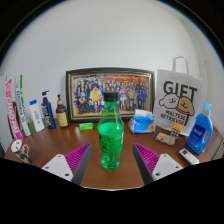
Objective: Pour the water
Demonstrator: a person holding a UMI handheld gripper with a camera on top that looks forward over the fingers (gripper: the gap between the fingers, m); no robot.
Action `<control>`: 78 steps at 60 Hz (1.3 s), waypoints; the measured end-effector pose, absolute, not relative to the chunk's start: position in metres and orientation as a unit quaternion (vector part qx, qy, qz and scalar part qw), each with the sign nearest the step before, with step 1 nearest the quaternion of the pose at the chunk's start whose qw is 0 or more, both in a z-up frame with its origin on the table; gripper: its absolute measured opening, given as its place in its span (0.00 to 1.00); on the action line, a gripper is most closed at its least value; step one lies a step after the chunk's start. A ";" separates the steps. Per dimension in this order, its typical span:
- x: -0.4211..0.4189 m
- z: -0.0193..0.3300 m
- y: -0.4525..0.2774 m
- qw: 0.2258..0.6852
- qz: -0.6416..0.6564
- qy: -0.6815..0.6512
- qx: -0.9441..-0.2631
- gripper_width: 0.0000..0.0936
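A green plastic bottle (110,135) with a dark cap stands upright on the wooden table (60,150). It stands between my two fingers, at their tips, with a gap at each side. My gripper (112,158) is open; the pink pads (79,158) face the bottle's lower half from the left and the right. I see no cup or glass near the bottle.
A framed photo (110,92) leans on the wall behind. Toiletry bottles (46,110) stand at the left. A white gift bag (177,100), a blue spray bottle (203,130), a small blue object (142,122) and a pink comb (152,157) lie at the right.
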State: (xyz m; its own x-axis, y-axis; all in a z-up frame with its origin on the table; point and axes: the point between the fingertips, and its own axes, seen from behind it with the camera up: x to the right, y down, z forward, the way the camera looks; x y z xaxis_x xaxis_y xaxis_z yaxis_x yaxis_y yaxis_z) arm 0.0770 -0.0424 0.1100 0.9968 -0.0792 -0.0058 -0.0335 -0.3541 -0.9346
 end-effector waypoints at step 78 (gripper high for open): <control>-0.025 0.220 -0.020 0.566 -0.357 -0.209 -0.714 0.37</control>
State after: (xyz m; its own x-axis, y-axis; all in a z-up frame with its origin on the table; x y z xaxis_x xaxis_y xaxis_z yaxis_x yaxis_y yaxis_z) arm -0.0245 -0.0205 0.2197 0.6586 -0.1056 0.7451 0.7012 -0.2732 -0.6585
